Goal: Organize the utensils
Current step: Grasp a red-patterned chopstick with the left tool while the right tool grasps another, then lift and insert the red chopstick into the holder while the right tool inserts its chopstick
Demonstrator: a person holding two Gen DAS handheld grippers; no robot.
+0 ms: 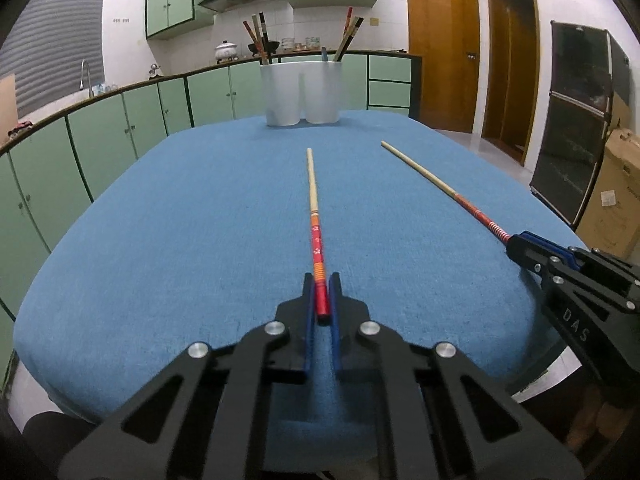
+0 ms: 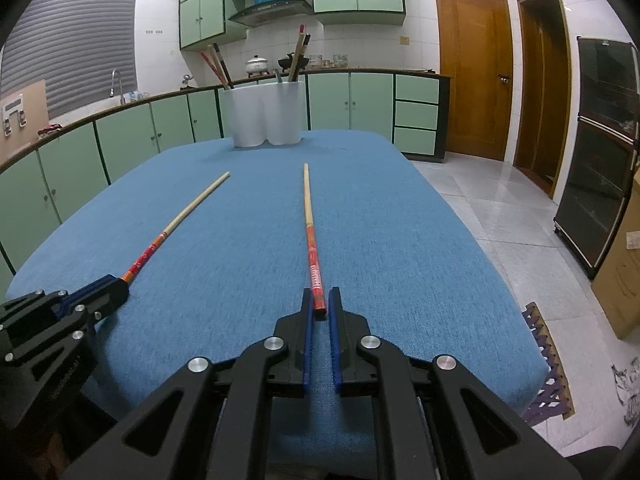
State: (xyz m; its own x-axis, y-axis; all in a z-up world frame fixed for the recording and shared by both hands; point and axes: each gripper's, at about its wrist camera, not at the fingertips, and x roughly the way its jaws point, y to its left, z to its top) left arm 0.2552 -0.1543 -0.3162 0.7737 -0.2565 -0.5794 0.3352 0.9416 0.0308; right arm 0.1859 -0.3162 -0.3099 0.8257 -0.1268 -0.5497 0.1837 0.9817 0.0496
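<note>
My left gripper (image 1: 321, 280) is shut on the red end of a red-and-bamboo chopstick (image 1: 313, 196), which points away over the blue table (image 1: 180, 220). My right gripper (image 2: 320, 294) is shut on the red end of a second chopstick (image 2: 308, 208), also pointing away. Each gripper shows in the other view: the right one (image 1: 516, 242) at the right, the left one (image 2: 116, 282) at the left with its chopstick (image 2: 188, 212). A white two-cup holder (image 1: 302, 92) with several chopsticks stands at the table's far end; it also shows in the right wrist view (image 2: 266, 114).
Green cabinets (image 1: 120, 128) run along the left and back walls. Wooden doors (image 2: 472, 72) and a dark cabinet (image 2: 596, 160) stand to the right, past a tiled floor (image 2: 492, 216). A cardboard box (image 1: 616, 188) sits at the far right.
</note>
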